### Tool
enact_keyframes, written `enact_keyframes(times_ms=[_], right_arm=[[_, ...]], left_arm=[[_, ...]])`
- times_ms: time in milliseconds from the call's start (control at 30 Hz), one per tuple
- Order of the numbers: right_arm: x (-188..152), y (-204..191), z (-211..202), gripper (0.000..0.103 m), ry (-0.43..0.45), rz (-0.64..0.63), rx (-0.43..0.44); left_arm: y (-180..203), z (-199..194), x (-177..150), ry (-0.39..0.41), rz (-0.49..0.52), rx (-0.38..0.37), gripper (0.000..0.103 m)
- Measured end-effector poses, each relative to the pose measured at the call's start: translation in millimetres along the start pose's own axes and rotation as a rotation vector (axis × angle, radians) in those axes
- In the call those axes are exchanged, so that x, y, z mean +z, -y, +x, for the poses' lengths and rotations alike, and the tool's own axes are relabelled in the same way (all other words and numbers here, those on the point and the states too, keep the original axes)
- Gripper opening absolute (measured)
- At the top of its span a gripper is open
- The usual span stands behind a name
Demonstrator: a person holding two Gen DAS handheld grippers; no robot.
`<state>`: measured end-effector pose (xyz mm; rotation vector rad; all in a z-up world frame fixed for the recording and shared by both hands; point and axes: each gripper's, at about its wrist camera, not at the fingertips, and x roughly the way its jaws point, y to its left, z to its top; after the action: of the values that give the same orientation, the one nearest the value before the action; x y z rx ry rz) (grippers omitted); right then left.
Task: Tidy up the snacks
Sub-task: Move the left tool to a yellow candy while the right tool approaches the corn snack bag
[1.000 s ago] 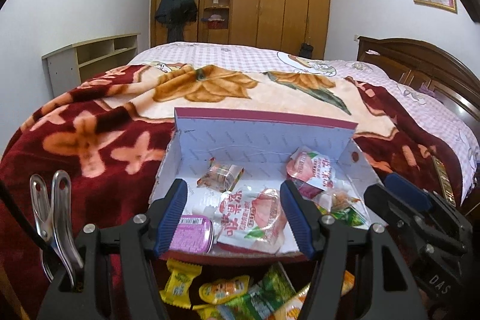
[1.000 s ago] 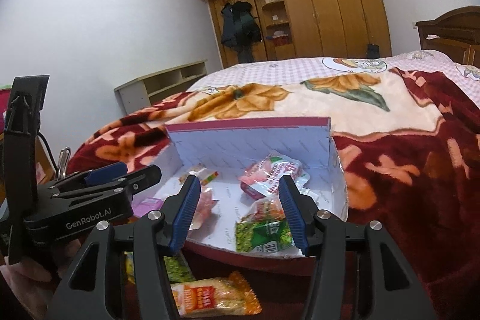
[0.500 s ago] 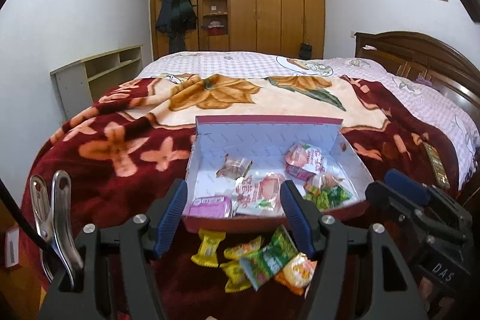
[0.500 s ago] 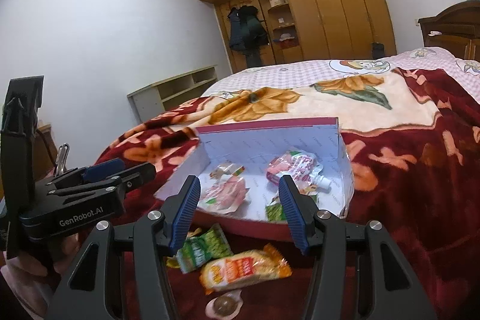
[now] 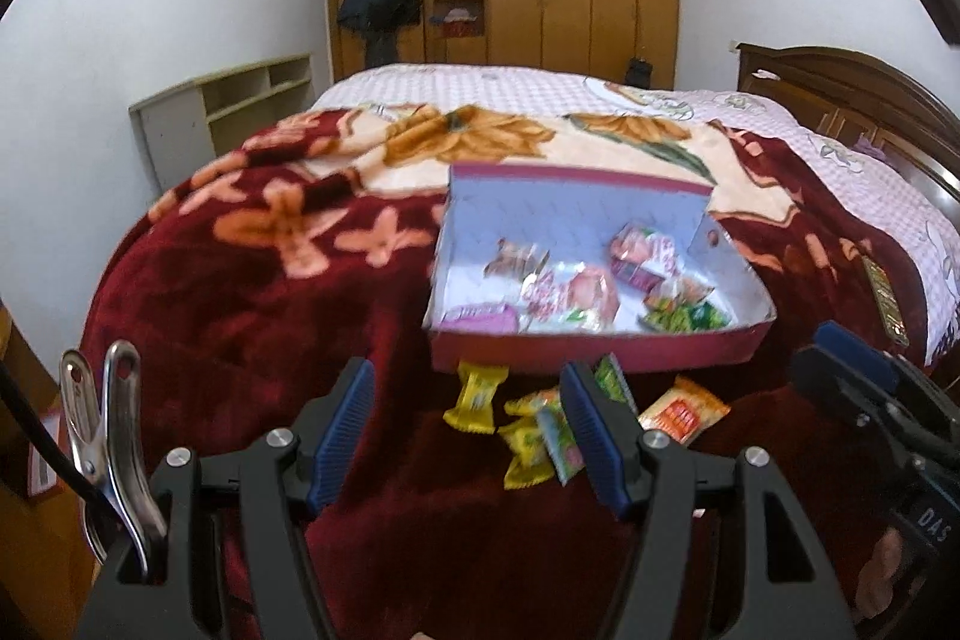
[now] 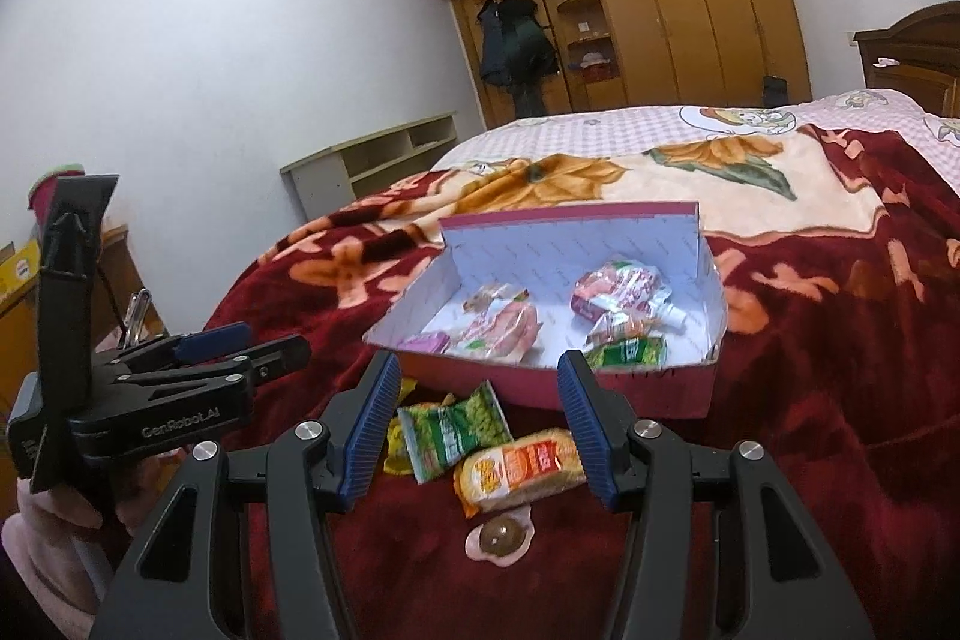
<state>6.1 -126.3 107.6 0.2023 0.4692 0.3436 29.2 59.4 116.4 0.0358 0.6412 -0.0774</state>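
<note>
Right wrist view is showing both the right gripper (image 6: 480, 418) and left gripper (image 5: 468, 436) spread and empty over loose snacks (image 6: 516, 460) lying just before the box (image 6: 630, 388), where slippery wrappers are risking slipping from a shallow pinch.

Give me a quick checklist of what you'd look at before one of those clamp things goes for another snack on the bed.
1. Right gripper open and empty: ok.
2. Left gripper open and empty: ok.
3. Orange snack packet lies free on the blanket, nothing on top: ok.
4. Green snack packet overlaps the yellow packets: not ok for a clean pick.
5. Box has bare floor left for more snacks: ok.
6. Round candy wrapper sealed: cannot tell.
</note>
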Motion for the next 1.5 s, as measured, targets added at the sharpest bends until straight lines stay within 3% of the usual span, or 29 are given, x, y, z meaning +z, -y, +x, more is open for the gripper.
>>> enact_keyframes(times_ms=[333,567,867,1200,1267,1500], right_arm=[[-23,9,21,0.056,-0.101,0.011,-0.037],[-35,17,36,0.056,-0.166,0.013,-0.065],[-40,24,45,0.056,-0.195,0.029,-0.075],[-45,39,53,0.056,-0.215,0.064,-0.087],[-46,41,55,0.056,-0.219,0.069,-0.088],[-50,42,62,0.056,-0.244,0.071,-0.086]], left_arm=[[-8,35,-22,-0.075,-0.022,-0.002,0.068],[-4,62,-22,-0.082,0.007,0.021,0.068],[-1,105,-17,-0.143,0.027,0.047,0.068],[-3,127,-19,-0.161,0.002,0.066,0.067],[-4,129,-19,-0.161,-0.003,0.060,0.065],[-6,133,-23,-0.159,-0.013,0.022,0.044]])
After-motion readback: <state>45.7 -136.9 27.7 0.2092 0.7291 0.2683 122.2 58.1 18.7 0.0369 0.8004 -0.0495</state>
